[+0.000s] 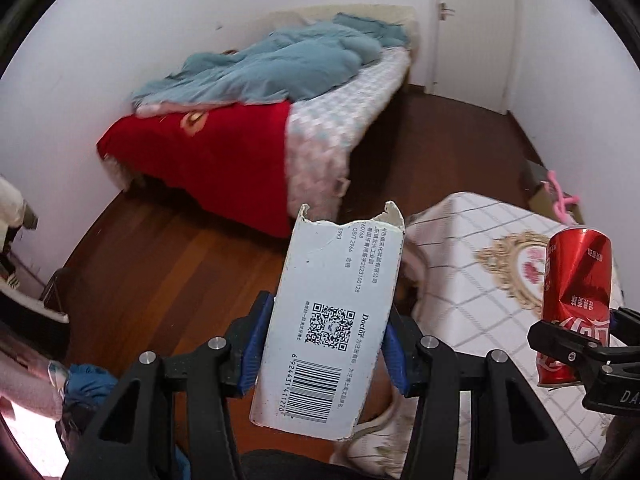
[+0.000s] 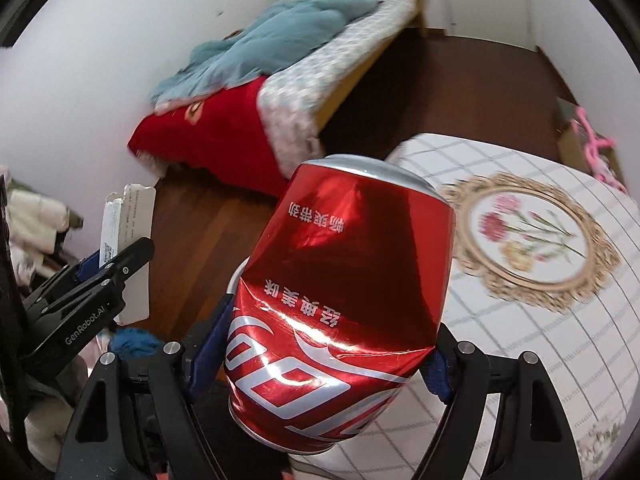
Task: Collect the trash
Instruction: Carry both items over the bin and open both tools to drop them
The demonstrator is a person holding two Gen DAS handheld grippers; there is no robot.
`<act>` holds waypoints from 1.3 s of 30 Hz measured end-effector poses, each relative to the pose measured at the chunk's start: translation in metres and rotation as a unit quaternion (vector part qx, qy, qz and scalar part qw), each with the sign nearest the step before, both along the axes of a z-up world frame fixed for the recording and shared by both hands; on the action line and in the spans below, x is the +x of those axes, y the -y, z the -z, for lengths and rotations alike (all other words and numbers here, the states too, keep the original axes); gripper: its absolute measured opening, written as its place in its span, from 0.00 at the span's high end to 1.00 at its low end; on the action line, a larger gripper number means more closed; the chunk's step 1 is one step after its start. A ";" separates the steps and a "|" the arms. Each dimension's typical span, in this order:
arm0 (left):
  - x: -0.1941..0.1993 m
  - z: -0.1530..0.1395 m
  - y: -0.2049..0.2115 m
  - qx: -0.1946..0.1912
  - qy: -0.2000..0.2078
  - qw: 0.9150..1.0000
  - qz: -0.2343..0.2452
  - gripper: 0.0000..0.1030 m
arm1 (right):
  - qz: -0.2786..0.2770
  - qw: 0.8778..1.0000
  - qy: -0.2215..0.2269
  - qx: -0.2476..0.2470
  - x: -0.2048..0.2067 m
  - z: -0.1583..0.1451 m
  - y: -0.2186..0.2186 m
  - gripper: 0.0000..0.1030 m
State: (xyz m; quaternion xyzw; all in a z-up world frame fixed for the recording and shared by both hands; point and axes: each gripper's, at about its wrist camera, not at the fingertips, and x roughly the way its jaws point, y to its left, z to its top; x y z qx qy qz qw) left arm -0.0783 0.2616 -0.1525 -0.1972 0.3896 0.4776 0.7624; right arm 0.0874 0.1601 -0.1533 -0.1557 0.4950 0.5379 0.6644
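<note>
Two grippers, each holding one piece of trash above a bedroom floor. My left gripper has its blue pads pressed on the sides of a torn white carton printed with a barcode. My right gripper stands wider, clamped around a dented red soda can, upside down. Behind them I see a bed with a blue quilt, and a table with a checked cloth just beside the can.

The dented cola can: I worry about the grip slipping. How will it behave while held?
The cola can is creased, so probably thin, light and empty. Its glossy skin may slip or crumple further in the right gripper.
</note>
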 end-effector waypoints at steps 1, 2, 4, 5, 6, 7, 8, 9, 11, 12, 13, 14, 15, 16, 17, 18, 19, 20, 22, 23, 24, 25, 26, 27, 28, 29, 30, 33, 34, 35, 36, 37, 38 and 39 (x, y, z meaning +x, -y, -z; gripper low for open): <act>-0.005 0.005 -0.007 -0.006 -0.002 1.000 -0.006 0.54 | -0.008 1.000 0.002 -0.004 -0.008 0.003 -0.011 0.20; -0.011 0.013 -0.015 -0.013 -0.005 1.000 -0.013 0.54 | -0.016 1.000 0.003 -0.010 -0.015 0.008 -0.023 0.20; -0.021 0.030 -0.032 -0.033 -0.016 0.999 -0.025 0.54 | -0.028 0.999 0.003 -0.024 -0.024 0.020 -0.044 0.20; -0.027 0.037 -0.039 -0.040 -0.019 0.999 -0.030 0.54 | -0.036 0.999 0.001 -0.032 -0.031 0.028 -0.057 0.20; -0.031 0.047 -0.047 -0.049 -0.025 0.998 -0.036 0.54 | -0.046 0.998 -0.001 -0.042 -0.038 0.037 -0.069 0.20; -0.035 0.058 -0.056 -0.060 -0.031 0.997 -0.040 0.54 | -0.054 0.997 -0.001 -0.053 -0.043 0.046 -0.081 0.20; -0.038 0.065 -0.061 -0.067 -0.035 0.996 -0.043 0.54 | -0.061 0.996 0.000 -0.064 -0.049 0.057 -0.093 0.20; -0.040 0.075 -0.068 -0.078 -0.042 0.995 -0.046 0.54 | -0.067 0.995 -0.001 -0.072 -0.052 0.065 -0.101 0.20; -0.043 0.100 -0.084 -0.109 -0.052 0.992 -0.049 0.54 | -0.080 0.992 0.000 -0.095 -0.059 0.089 -0.124 0.21; -0.043 0.114 -0.091 -0.124 -0.058 0.989 -0.050 0.54 | -0.085 0.991 -0.003 -0.104 -0.060 0.099 -0.131 0.21; -0.044 0.125 -0.098 -0.139 -0.063 0.987 -0.049 0.54 | -0.088 0.989 -0.008 -0.119 -0.063 0.113 -0.142 0.21; -0.045 0.139 -0.104 -0.159 -0.066 0.984 -0.048 0.54 | -0.092 0.987 -0.012 -0.133 -0.065 0.127 -0.151 0.21; -0.045 0.153 -0.111 -0.177 -0.070 0.980 -0.049 0.54 | -0.096 0.985 -0.013 -0.142 -0.066 0.137 -0.158 0.21; -0.046 0.164 -0.117 -0.193 -0.074 0.977 -0.047 0.54 | -0.098 0.983 -0.015 -0.157 -0.068 0.151 -0.166 0.21; -0.045 0.178 -0.124 -0.214 -0.080 0.973 -0.044 0.54 | -0.102 0.981 -0.020 -0.167 -0.069 0.162 -0.172 0.21; -0.046 0.191 -0.129 -0.231 -0.084 0.968 -0.044 0.54 | -0.106 0.978 -0.026 -0.180 -0.070 0.175 -0.180 0.21; -0.045 0.204 -0.135 -0.245 -0.088 0.965 -0.041 0.54 | -0.107 0.975 -0.031 -0.194 -0.071 0.189 -0.188 0.21; -0.044 0.212 -0.138 -0.256 -0.092 0.961 -0.039 0.54 | -0.110 0.972 -0.033 -0.203 -0.073 0.200 -0.194 0.21; -0.041 0.231 -0.148 -0.282 -0.098 0.954 -0.033 0.54 | -0.114 0.967 -0.038 -0.227 -0.075 0.224 -0.206 0.21; -0.041 0.239 -0.151 -0.295 -0.096 0.950 -0.031 0.54 | -0.117 0.964 -0.039 -0.235 -0.076 0.232 -0.212 0.21; -0.041 0.246 -0.155 -0.309 -0.095 0.946 -0.031 0.54 | -0.120 0.961 -0.038 -0.245 -0.077 0.242 -0.217 0.21; -0.041 0.254 -0.159 -0.323 -0.093 0.941 -0.028 0.54 | -0.124 0.958 -0.039 -0.256 -0.078 0.253 -0.222 0.21; -0.043 0.260 -0.162 -0.338 -0.085 0.937 -0.028 0.52 | -0.128 0.954 -0.044 -0.267 -0.078 0.262 -0.228 0.21; -0.045 0.264 -0.165 -0.348 -0.080 0.933 -0.031 0.52 | -0.130 0.952 -0.045 -0.275 -0.084 0.269 -0.230 0.21; -0.047 0.266 -0.167 -0.354 -0.077 0.931 -0.036 0.52 | -0.134 0.949 -0.045 -0.282 -0.085 0.277 -0.234 0.21; -0.051 0.266 -0.168 -0.357 -0.076 0.930 -0.041 0.52 | -0.136 0.947 -0.046 -0.287 -0.085 0.281 -0.236 0.21; -0.053 0.267 -0.169 -0.360 -0.074 0.929 -0.046 0.52 | -0.138 0.945 -0.046 -0.293 -0.085 0.288 -0.241 0.21; -0.056 0.268 -0.169 -0.358 -0.079 0.929 -0.048 0.51 | -0.145 0.940 -0.049 -0.304 -0.087 0.300 -0.249 0.21; -0.056 0.267 -0.169 -0.356 -0.079 0.930 -0.047 0.48 | -0.149 0.939 -0.049 -0.306 -0.089 0.302 -0.251 0.21; -0.058 0.265 -0.168 -0.352 -0.077 0.932 -0.049 0.37 | -0.151 0.938 -0.047 -0.308 -0.090 0.304 -0.253 0.21; -0.058 0.263 -0.169 -0.347 -0.076 0.933 -0.051 0.29 | -0.154 0.937 -0.047 -0.310 -0.091 0.307 -0.255 0.21; -0.059 0.263 -0.171 -0.343 -0.075 0.935 -0.052 0.13 | -0.155 0.936 -0.049 -0.311 -0.091 0.309 -0.256 0.21; -0.061 0.261 -0.171 -0.338 -0.074 0.937 -0.055 0.06 | -0.155 0.936 -0.049 -0.312 -0.090 0.311 -0.257 0.20; -0.062 0.260 -0.172 -0.335 -0.074 0.938 -0.058 0.06 | -0.158 0.936 -0.050 -0.311 -0.091 0.312 -0.257 0.20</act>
